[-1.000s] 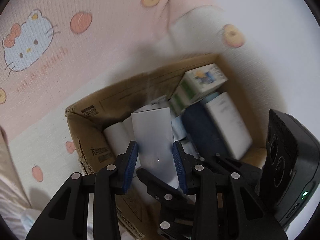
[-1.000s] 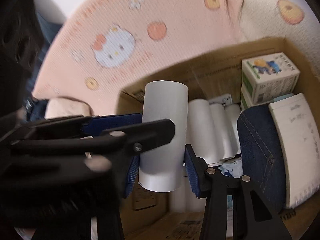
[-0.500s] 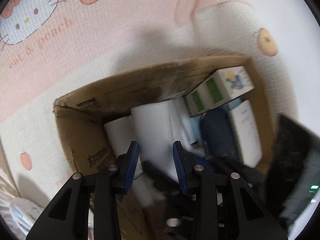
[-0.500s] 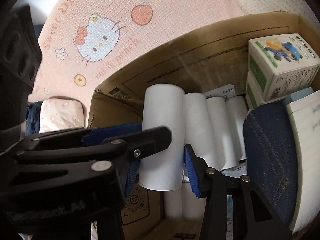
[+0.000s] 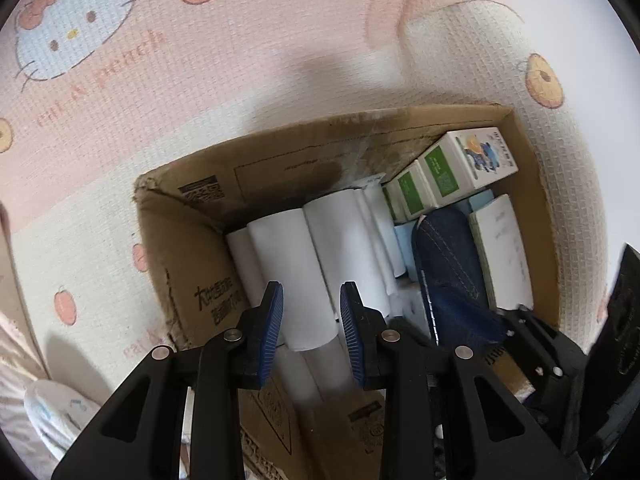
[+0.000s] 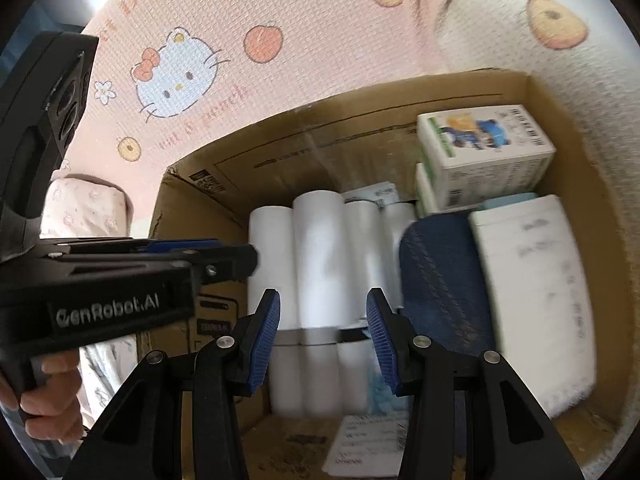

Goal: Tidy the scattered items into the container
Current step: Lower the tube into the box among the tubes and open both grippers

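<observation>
Two handheld claws hovered over an open cardboard box [image 6: 400, 92] that sat on a pink cartoon-print play mat [image 6: 320, 20], at what looked like the tail end of a placing step. A row of white paper rolls [image 6: 316, 256] lay side by side along the box's left half, next to a denim pouch [image 6: 440, 280], a white notebook [image 6: 532, 288] and green-and-white cartons [image 6: 484, 152] stacked in the far right corner. The right claw [image 6: 323, 336] was spread wide and held nothing, poised just above the rolls. The left claw [image 5: 311, 328] was also parted, its blue pads [image 5: 270, 328] flanking the near end of one white roll [image 5: 296, 280] without clearly pressing it; the roll appeared to rest in the box on its own. A pale bundle [image 5: 52, 412] lay on the mat outside the box at lower left. The next move likely called for lifting both claws clear and reaching for what remained loose on the mat.
</observation>
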Demonstrator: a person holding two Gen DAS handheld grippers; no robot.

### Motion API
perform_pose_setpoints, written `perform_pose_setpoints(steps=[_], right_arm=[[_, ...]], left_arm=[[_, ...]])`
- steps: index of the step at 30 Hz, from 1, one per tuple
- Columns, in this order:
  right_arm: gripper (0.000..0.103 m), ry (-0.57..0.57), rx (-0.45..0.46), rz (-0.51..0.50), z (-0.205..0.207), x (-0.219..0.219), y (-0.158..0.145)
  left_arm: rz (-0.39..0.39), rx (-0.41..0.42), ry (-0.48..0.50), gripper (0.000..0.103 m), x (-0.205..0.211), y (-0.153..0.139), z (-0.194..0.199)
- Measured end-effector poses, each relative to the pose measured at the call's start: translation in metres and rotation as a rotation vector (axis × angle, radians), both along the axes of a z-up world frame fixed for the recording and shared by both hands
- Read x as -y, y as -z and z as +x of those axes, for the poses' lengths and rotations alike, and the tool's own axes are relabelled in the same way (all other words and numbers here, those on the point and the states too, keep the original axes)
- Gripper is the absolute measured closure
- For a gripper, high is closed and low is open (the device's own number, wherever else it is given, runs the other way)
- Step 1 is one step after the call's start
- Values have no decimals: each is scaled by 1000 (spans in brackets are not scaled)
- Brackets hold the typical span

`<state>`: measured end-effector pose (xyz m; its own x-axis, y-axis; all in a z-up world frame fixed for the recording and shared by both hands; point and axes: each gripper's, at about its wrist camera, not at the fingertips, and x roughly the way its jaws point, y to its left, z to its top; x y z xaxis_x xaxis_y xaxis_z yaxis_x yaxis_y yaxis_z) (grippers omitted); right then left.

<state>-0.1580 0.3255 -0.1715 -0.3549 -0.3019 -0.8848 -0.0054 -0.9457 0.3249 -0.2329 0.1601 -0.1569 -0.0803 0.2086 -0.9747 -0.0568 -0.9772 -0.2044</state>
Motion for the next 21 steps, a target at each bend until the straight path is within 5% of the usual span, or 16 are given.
perform_pose_setpoints(steps=[2, 4, 5, 11, 16, 21], right_arm=[[63, 3, -14, 19, 1, -4, -4], [82, 8, -18, 26, 1, -7, -4], [84, 11, -6, 22, 1, -7, -2], [84, -19, 116, -88, 2, -8, 25], [84, -99, 132, 70, -2, 13, 42], [84, -95, 134, 89, -5, 12, 40]], left_arm=[[-7, 12, 11, 70, -4, 2, 1], [-13, 29, 10, 70, -6, 7, 1], [-23, 41, -4, 70, -7, 11, 2], [-59, 26, 12, 80, -18, 21, 1], [-75, 21, 17, 82, -19, 27, -1], [-41, 16, -2, 82, -14, 25, -1]])
